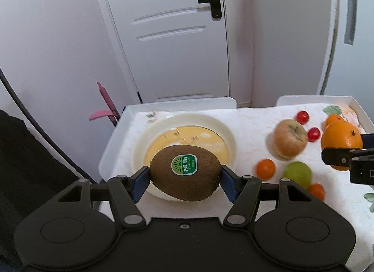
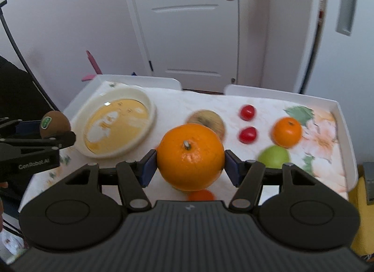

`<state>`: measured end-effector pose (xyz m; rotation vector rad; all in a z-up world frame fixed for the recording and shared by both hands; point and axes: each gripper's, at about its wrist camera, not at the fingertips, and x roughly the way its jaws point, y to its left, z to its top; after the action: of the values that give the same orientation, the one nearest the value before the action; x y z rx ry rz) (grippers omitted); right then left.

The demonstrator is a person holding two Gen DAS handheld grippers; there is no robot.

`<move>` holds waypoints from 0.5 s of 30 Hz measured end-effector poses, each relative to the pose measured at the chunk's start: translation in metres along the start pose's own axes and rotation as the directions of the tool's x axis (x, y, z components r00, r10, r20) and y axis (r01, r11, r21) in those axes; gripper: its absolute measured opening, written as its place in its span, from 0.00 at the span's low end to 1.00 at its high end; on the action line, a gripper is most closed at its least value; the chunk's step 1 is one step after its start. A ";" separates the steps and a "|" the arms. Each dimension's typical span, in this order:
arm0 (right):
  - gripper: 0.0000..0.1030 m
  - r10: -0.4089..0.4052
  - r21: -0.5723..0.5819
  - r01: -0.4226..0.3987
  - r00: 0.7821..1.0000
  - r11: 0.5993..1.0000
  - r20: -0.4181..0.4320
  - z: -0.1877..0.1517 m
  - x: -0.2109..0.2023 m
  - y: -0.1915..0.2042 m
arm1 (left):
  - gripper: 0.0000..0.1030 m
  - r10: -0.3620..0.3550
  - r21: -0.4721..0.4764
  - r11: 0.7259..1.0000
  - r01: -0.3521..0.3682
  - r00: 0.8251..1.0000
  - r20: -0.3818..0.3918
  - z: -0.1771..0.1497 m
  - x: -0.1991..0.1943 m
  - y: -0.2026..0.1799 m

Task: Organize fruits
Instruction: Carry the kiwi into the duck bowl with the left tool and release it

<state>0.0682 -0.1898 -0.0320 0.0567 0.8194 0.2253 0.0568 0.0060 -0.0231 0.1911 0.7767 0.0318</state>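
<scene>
My left gripper (image 1: 185, 177) is shut on a brown kiwi (image 1: 184, 172) with a green sticker, held in the air over the near rim of the cream plate (image 1: 217, 123). My right gripper (image 2: 190, 165) is shut on a large orange (image 2: 190, 157), lifted above the tray cloth. In the right wrist view the kiwi (image 2: 55, 123) and the left gripper show at the left edge, beside the plate (image 2: 149, 104). In the left wrist view the large orange (image 1: 341, 138) shows at the right edge, in the right gripper's fingers (image 1: 339, 156).
On the white tray (image 2: 343, 117) lie an apple (image 2: 206, 120), two cherry tomatoes (image 2: 247, 112) (image 2: 247, 134), a small orange (image 2: 287, 132), a green fruit (image 2: 273, 157) and another small orange (image 2: 201, 195). A white door stands behind. A dark sleeve (image 1: 21, 162) is at left.
</scene>
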 end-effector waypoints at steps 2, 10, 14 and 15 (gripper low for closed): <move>0.74 0.009 0.000 -0.009 1.000 1.000 0.003 0.007 0.005 0.014 | 0.66 -0.001 0.008 1.000 0.001 1.000 0.006 0.006 0.003 0.011; 0.74 0.039 0.013 -0.039 0.999 0.999 0.026 0.041 0.038 0.062 | 0.66 -0.013 0.060 0.998 0.013 1.000 0.001 0.027 0.036 0.049; 0.74 0.035 0.017 -0.036 0.999 0.999 0.032 0.057 0.057 0.079 | 0.66 -0.030 0.089 0.996 0.031 0.999 -0.011 0.034 0.062 0.061; 0.74 0.033 0.019 -0.034 0.999 0.999 0.032 0.060 0.062 0.082 | 0.66 -0.036 0.095 0.995 0.037 0.999 -0.012 0.036 0.068 0.063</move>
<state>0.1385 -0.0936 -0.0246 0.0925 0.7896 0.2475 0.1330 0.0689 -0.0335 0.2676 0.7929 -0.0391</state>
